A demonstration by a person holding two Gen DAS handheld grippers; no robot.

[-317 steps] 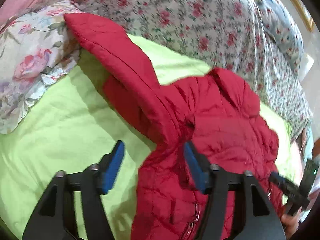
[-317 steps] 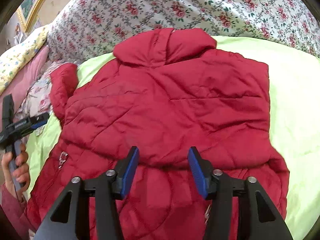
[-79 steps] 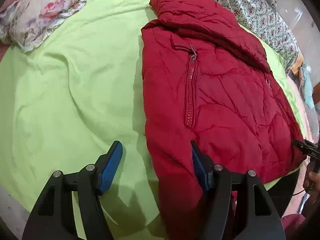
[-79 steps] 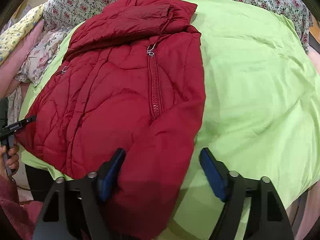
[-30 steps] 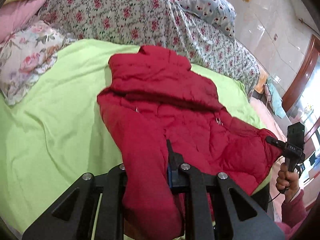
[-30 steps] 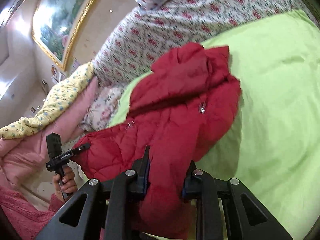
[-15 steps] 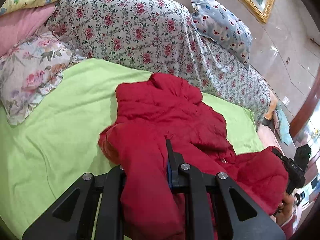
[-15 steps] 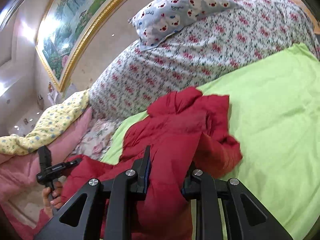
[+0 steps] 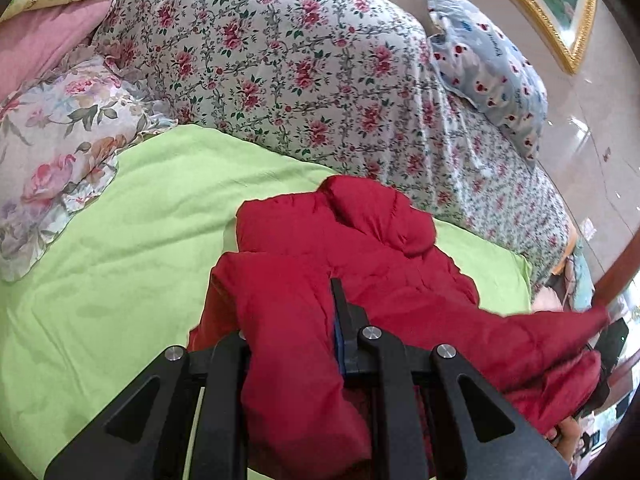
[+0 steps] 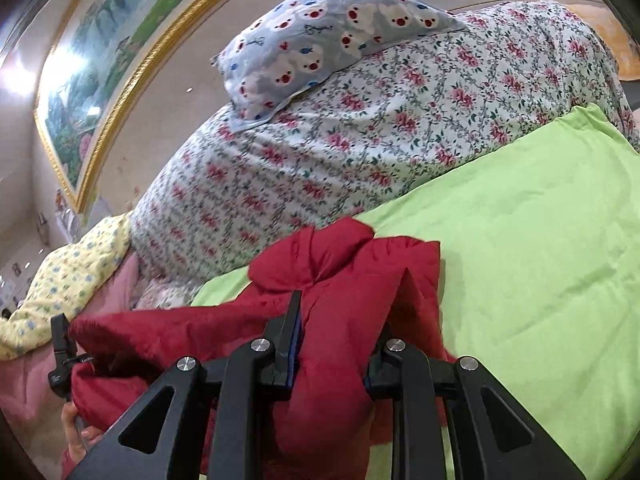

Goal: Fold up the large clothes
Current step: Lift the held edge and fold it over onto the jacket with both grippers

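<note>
In the left wrist view the left gripper (image 9: 294, 344) sits at the lower centre of the frame, its jaws drawn close and clamped on a thick fold of the red jacket (image 9: 360, 264), whose bulk spreads up and to the right over the green sheet (image 9: 120, 248). In the right wrist view the right gripper (image 10: 334, 354), also low and central, is pinched on another bunch of the jacket (image 10: 344, 276), fabric bulging between its fingers. A floral quilt (image 10: 360, 132) fills the upper half, with a blue pillow (image 10: 320, 24) on top
</note>
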